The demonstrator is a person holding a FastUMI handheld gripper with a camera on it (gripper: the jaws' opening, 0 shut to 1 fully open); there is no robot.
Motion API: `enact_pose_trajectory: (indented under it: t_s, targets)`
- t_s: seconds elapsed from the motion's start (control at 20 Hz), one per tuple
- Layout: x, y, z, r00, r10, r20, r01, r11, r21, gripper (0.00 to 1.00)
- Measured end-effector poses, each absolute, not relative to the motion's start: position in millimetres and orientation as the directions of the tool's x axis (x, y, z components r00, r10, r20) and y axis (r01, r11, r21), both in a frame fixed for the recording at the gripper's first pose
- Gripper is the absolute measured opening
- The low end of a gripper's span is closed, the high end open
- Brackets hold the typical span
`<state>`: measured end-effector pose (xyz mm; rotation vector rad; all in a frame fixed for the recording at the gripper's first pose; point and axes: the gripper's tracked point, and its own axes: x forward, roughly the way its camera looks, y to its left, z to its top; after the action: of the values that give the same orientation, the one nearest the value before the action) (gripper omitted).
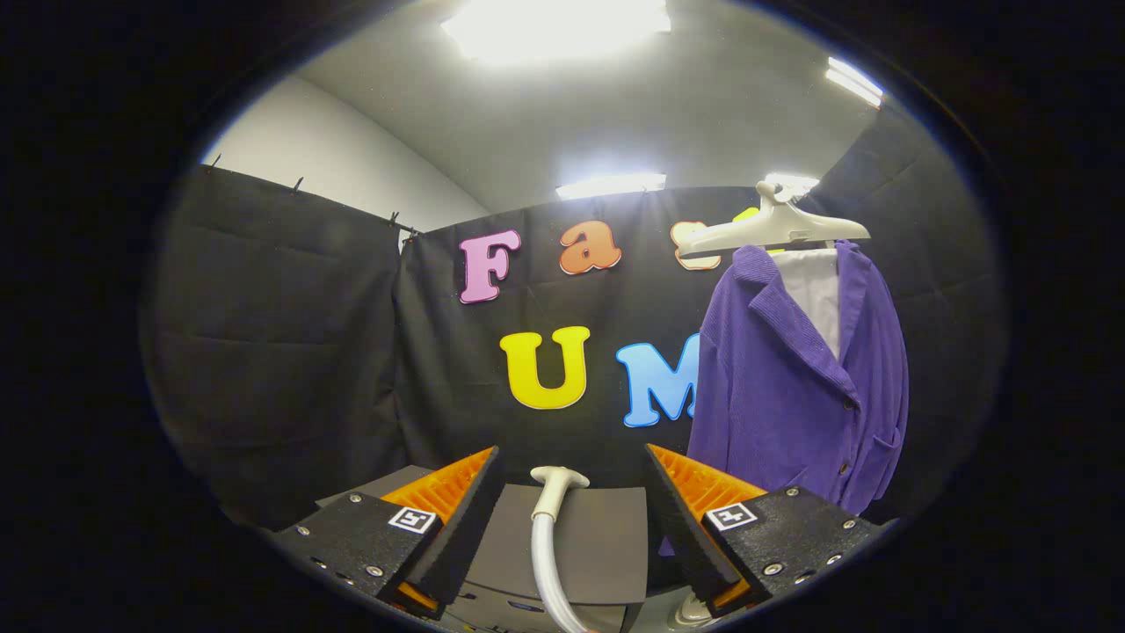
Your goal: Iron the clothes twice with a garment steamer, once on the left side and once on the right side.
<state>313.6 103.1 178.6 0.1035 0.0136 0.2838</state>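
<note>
A purple corduroy jacket (795, 387) hangs on a pale hanger (773, 230) beyond my right finger, with a white lining showing at the collar. The garment steamer's pale head (557, 480) stands upright on its grey hose (547, 563), between my fingers and a little ahead of them. My gripper (571, 475) is open; the fingers stand wide apart on either side of the steamer head and do not touch it.
A dark grey box-like base (598, 536) lies under the steamer hose, just beyond the fingers. Black cloth walls close the booth behind and to the left. Bright ceiling lights shine overhead.
</note>
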Motion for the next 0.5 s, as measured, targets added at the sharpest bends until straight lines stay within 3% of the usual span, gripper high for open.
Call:
enact_pose_trajectory:
  t_s: [0.5]
  targets:
    - [434,160,147,0.903,0.387,-0.186,-0.364,0.92,0.144,0.95]
